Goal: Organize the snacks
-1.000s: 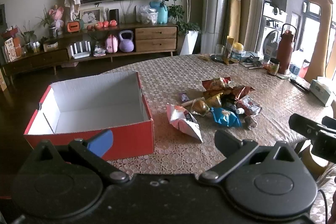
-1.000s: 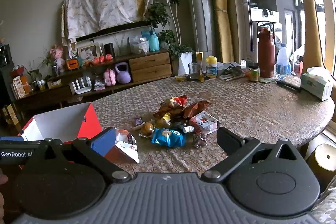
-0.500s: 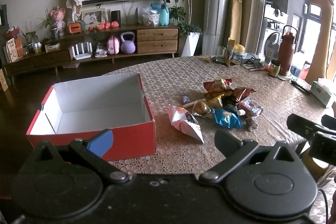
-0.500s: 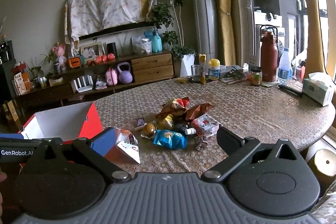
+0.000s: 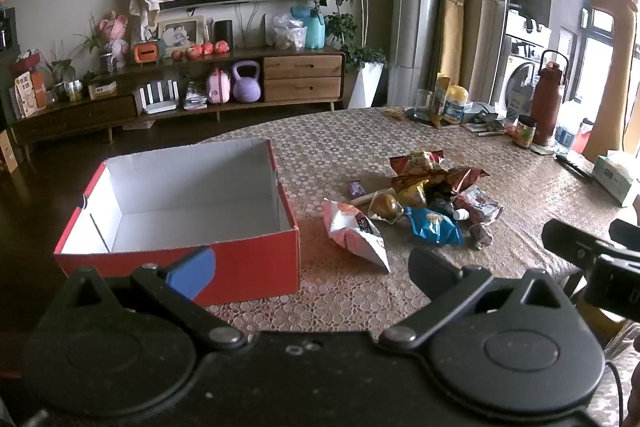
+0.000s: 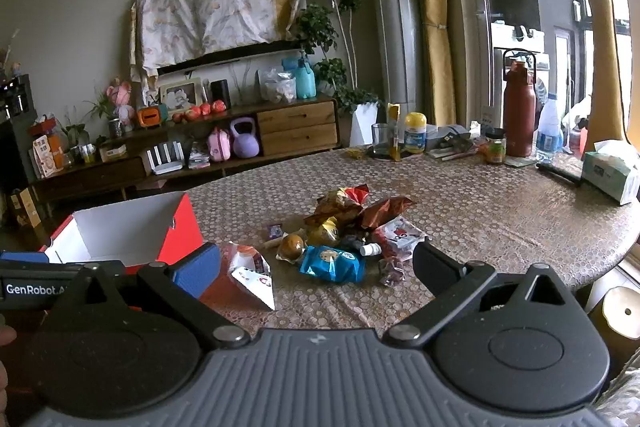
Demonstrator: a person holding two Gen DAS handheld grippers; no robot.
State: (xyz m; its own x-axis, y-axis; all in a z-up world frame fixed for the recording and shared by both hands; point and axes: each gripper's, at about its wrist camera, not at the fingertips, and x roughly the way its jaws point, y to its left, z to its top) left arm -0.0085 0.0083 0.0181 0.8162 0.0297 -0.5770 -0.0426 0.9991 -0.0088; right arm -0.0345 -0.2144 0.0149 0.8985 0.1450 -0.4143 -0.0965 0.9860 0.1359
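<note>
A: Item one, the container. What stands on the table (image 5: 520, 187)?

B: One red cardboard box (image 5: 256, 267), white inside, lid off, nothing in it. It sits at the left end of the patterned tablecloth, well apart from the far clutter.

A: Item two, the snacks?

B: One loose pile (image 5: 432, 195) right of the box, not touching it. Nearest the box: a white-and-pink crisp packet (image 5: 354, 233), lying flat. Beside it, a blue foil packet (image 5: 432, 226), a round brown pastry in clear wrap (image 5: 385, 205), a yellow packet (image 5: 414, 194), two reddish-brown bags (image 5: 440, 175) at the back, a small purple sweet (image 5: 356, 188) set slightly apart, and a red-and-white packet (image 5: 478, 205) on the right.

A: Item three, the tools?

B: Left gripper (image 5: 300, 267): fingers spread wide, holding nothing, hovering over the near table edge in front of the box. Right gripper (image 6: 316, 265): likewise spread wide and bare, facing the pile, blue packet (image 6: 332, 263) between its tips in view but not touched.

A: Sundries?

B: Far edge: a maroon flask (image 6: 519, 115), a yellow-capped jar (image 6: 415, 133), a glass (image 6: 380, 135), a tissue box (image 6: 610, 173). A giraffe figure (image 6: 600, 47) stands behind.
</note>
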